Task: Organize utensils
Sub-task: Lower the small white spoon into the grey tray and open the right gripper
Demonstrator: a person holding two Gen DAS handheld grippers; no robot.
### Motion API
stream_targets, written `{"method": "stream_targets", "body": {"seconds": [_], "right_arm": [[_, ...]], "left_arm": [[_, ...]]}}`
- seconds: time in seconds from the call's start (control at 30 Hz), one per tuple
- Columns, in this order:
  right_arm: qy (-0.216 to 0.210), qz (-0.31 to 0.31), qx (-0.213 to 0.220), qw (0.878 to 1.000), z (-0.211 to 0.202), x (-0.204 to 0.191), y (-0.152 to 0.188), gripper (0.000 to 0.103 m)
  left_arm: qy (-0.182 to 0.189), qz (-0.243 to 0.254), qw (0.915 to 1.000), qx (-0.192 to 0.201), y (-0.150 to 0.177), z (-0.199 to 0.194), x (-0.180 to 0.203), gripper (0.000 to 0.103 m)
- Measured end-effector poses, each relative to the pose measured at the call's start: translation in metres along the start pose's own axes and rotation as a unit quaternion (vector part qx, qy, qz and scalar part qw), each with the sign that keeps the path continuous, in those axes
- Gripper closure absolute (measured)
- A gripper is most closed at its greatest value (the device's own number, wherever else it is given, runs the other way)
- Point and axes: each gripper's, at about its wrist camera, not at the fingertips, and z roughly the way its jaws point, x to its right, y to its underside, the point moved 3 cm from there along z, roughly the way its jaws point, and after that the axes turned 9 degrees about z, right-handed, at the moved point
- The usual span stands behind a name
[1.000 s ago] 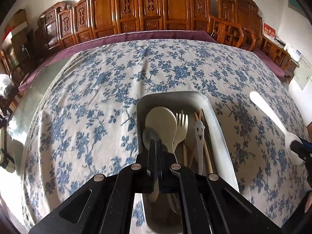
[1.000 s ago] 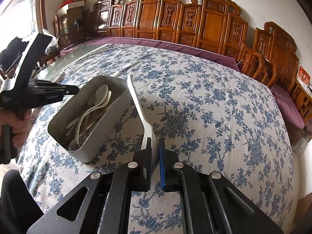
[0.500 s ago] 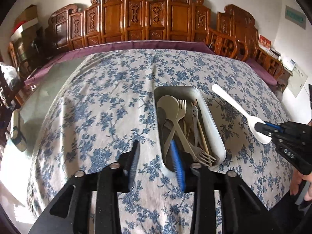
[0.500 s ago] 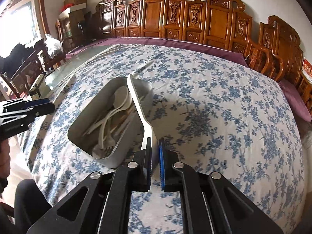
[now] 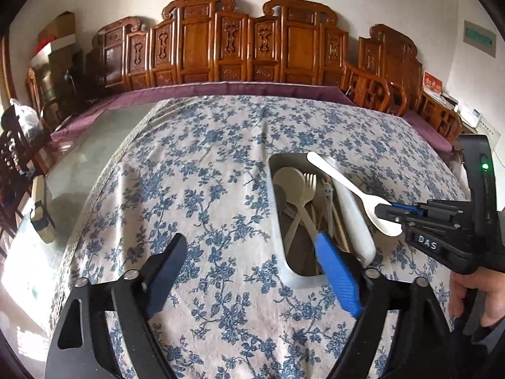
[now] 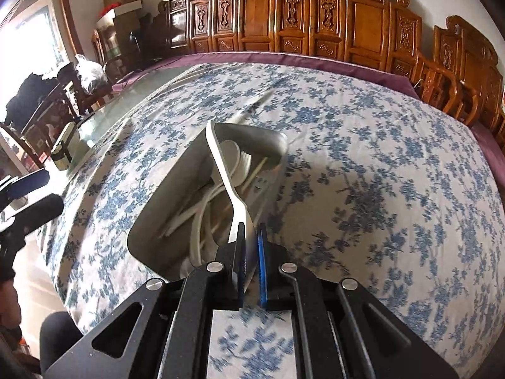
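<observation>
Right gripper (image 6: 251, 246) clamps the long white plastic spoon (image 6: 221, 170) above the grey metal tray (image 6: 157, 208); left gripper (image 5: 252, 271), its jaws opening, holds nothing.

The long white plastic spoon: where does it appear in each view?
Left wrist: the long white plastic spoon is right of centre, bowl clamped in the right gripper.
Right wrist: it rises from the jaws at centre.
Shared landmark: the grey metal tray of utensils beneath it.
</observation>
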Motion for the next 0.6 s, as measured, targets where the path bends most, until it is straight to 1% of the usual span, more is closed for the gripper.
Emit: {"method": "stream_targets", "body": {"seconds": [0.03,0.13,0.3,0.37,0.43,0.5,0.57,0.6], "right_arm": [[0.000,0.002,-0.003,1.000,0.005,-0.002,-0.001,0.095],[0.003,0.015,-0.014,1.000,0.021,-0.007,-0.005,0.095],[0.008,0.053,-0.030,0.998,0.044,-0.008,-0.012,0.095],[0.002,0.061,-0.035,0.998,0.050,-0.009,-0.013,0.095],[0.000,0.058,-0.036,0.998,0.052,-0.012,-0.013,0.092],[-0.002,0.050,-0.037,0.998,0.053,-0.015,-0.013,0.092],[-0.013,0.047,-0.045,0.998,0.054,-0.017,-0.011,0.092],[-0.035,0.045,-0.062,0.996,0.057,-0.021,-0.009,0.092]], "left_arm": [[0.001,-0.003,1.0000,-0.002,0.001,0.001,-0.002,0.017],[0.003,-0.007,1.0000,-0.004,0.002,0.003,-0.004,0.017],[0.005,-0.009,0.9999,-0.007,0.004,0.005,-0.005,0.017],[0.006,-0.010,0.9999,-0.009,0.005,0.006,-0.006,0.017],[0.007,-0.011,0.9999,-0.010,0.006,0.007,-0.008,0.017],[0.008,-0.013,0.9998,-0.010,0.006,0.007,-0.008,0.017],[0.008,-0.011,0.9999,-0.009,0.006,0.007,-0.008,0.017],[0.008,-0.011,0.9999,-0.009,0.006,0.007,-0.008,0.017]]}}
